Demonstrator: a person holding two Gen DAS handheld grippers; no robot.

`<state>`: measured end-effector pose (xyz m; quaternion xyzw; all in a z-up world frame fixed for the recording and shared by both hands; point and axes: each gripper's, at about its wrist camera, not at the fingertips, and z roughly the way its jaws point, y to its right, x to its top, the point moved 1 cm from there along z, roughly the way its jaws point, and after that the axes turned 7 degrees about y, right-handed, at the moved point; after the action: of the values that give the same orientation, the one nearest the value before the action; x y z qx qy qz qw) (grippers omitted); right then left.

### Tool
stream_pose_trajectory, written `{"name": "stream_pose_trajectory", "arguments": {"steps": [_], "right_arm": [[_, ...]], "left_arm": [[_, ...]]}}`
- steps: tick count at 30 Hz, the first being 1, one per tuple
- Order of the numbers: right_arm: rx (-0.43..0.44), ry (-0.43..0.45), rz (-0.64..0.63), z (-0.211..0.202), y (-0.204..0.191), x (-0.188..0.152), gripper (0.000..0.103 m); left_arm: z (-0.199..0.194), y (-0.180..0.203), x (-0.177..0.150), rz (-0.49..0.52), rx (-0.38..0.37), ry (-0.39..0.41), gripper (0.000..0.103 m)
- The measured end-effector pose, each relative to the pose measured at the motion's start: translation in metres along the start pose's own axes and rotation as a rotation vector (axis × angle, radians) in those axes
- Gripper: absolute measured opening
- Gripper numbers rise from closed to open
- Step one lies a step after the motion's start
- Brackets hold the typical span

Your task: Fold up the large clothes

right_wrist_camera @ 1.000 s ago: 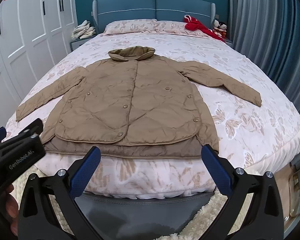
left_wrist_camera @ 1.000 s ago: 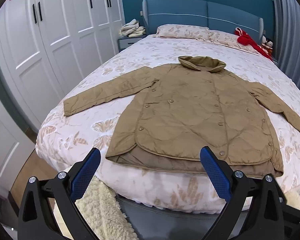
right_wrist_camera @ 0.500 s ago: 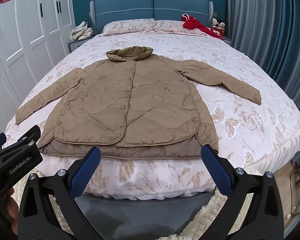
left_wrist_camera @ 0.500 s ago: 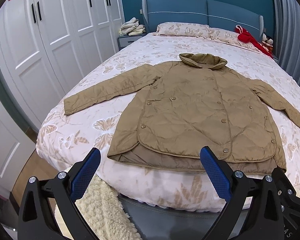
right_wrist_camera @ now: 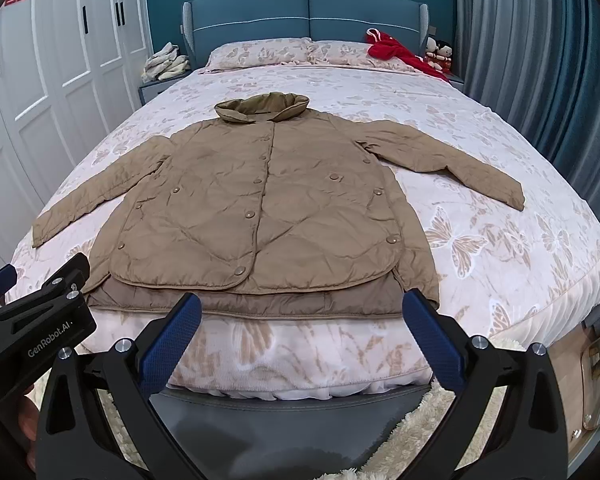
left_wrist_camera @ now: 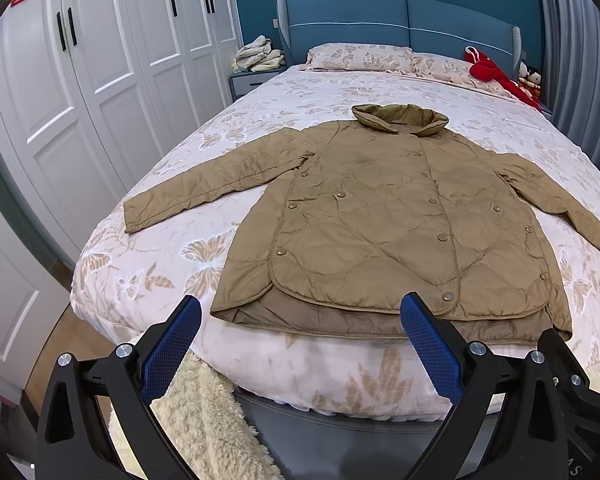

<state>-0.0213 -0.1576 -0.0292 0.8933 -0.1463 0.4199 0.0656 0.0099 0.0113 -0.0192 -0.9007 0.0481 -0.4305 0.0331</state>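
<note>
A tan quilted jacket (left_wrist_camera: pixel 396 224) lies flat and face up on the bed, collar toward the headboard, both sleeves spread out to the sides; it also shows in the right wrist view (right_wrist_camera: pixel 260 208). Its hem lies near the foot edge of the bed. My left gripper (left_wrist_camera: pixel 300 344) is open and empty, just short of the hem's left part. My right gripper (right_wrist_camera: pixel 300 340) is open and empty, in front of the hem's middle. The left gripper's body (right_wrist_camera: pixel 32 320) shows at the left of the right wrist view.
The bed (left_wrist_camera: pixel 172 256) has a floral pink cover, two pillows (left_wrist_camera: pixel 360 56) and a blue headboard. A red garment (right_wrist_camera: pixel 400 52) lies by the right pillow. White wardrobes (left_wrist_camera: pixel 100 80) stand left, grey curtains (right_wrist_camera: pixel 540 60) right. A fluffy cream rug (left_wrist_camera: pixel 204 420) lies at the bed's foot.
Both grippers have edged a little closer to the foot of the bed, so the jacket looks slightly nearer. Both stay open. The jacket has not moved.
</note>
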Motion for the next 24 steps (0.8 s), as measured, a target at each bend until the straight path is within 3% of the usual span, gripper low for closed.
{"name": "stream_pose_trajectory", "arguments": {"steps": [24], "right_arm": [[0.002, -0.003, 0.002, 0.0008, -0.0013, 0.0001, 0.098]], "left_arm": [[-0.0006, 0.002, -0.0002, 0.002, -0.001, -0.001, 0.098]]}}
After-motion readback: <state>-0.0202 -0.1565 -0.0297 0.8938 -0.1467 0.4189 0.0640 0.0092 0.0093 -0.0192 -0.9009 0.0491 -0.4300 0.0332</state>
